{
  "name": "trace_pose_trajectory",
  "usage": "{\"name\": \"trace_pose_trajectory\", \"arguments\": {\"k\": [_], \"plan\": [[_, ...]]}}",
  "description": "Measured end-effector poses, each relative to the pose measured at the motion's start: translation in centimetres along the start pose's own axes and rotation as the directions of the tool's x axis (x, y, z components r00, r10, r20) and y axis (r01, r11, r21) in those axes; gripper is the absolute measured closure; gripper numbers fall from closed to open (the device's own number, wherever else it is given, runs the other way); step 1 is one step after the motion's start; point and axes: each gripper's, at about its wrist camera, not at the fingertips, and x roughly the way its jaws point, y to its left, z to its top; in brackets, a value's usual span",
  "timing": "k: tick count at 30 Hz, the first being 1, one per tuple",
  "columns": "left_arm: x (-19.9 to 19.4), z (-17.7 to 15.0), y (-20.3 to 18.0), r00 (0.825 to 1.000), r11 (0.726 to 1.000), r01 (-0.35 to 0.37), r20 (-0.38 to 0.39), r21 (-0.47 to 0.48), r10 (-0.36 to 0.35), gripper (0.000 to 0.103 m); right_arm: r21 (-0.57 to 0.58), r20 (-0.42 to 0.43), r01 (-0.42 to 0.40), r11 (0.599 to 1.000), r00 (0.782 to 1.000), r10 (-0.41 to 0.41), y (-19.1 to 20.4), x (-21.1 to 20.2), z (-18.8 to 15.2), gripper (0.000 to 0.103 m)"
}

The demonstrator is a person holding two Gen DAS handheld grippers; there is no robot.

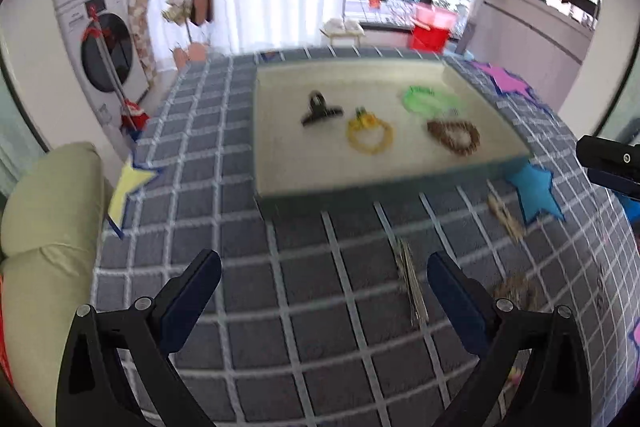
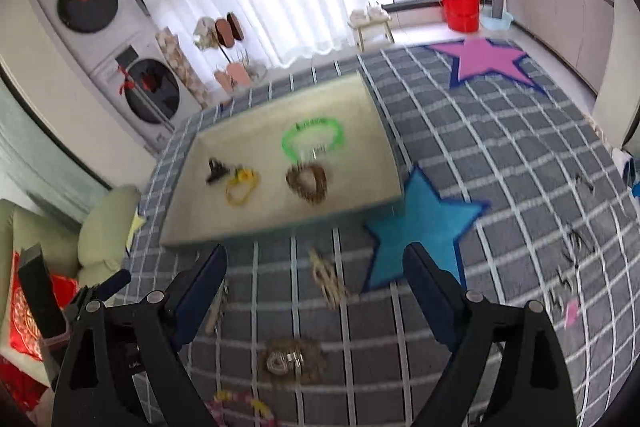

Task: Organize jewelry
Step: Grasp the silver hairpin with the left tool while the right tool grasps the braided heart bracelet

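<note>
A shallow cream tray (image 1: 280,155) (image 2: 360,115) sits on the checked blue cloth. In it lie a black hair claw (image 1: 319,109) (image 2: 216,169), a yellow bracelet (image 1: 370,134) (image 2: 241,189), a green bracelet (image 1: 426,100) (image 2: 314,138) and a brown beaded bracelet (image 1: 455,135) (image 2: 308,182). Loose on the cloth in front are a thin gold chain (image 1: 411,285), a pale beaded piece (image 1: 506,217) (image 2: 329,279), and a brown bracelet with silver charms (image 2: 289,359). My left gripper (image 1: 324,281) is open and empty above the cloth. My right gripper (image 2: 316,277) is open and empty above the loose pieces.
Paper stars lie on the cloth: blue (image 2: 420,227), pink (image 2: 486,61), yellow (image 1: 130,189). Small dark clips (image 2: 576,247) lie at the right. A pink and yellow piece (image 2: 240,403) lies at the near edge. A cream sofa (image 1: 44,227) stands to the left.
</note>
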Motion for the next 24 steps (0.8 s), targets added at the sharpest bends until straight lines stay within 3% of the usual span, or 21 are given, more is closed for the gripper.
{"name": "trace_pose_trajectory", "arguments": {"k": [11, 16, 18, 24], "plan": [[0.5, -1.8, -0.8, 0.999, 1.000, -0.025, -0.043, 0.009, 0.025, 0.000, -0.093, -0.113, 0.089, 0.992, 0.989, -0.099, -0.6, 0.7, -6.2, 0.012], [0.8, -1.5, -1.4, 0.999, 0.999, -0.039, -0.036, 0.027, 0.040, 0.000, -0.086, -0.139, 0.099, 0.991, 0.984, -0.111, -0.7, 1.4, -7.2, 0.013], [1.0, -1.4, -1.7, 0.998, 0.998, -0.046, -0.036, 0.035, 0.048, 0.000, -0.106, -0.136, 0.118, 0.987, 0.982, -0.132, -0.4, 1.7, -7.3, 0.026], [2.2, -1.3, -2.4, 0.997, 0.997, -0.054, -0.048, 0.057, 0.057, 0.000, -0.166, -0.145, 0.146, 0.975, 0.975, -0.171, 0.9, 3.0, -7.6, 0.045]]}}
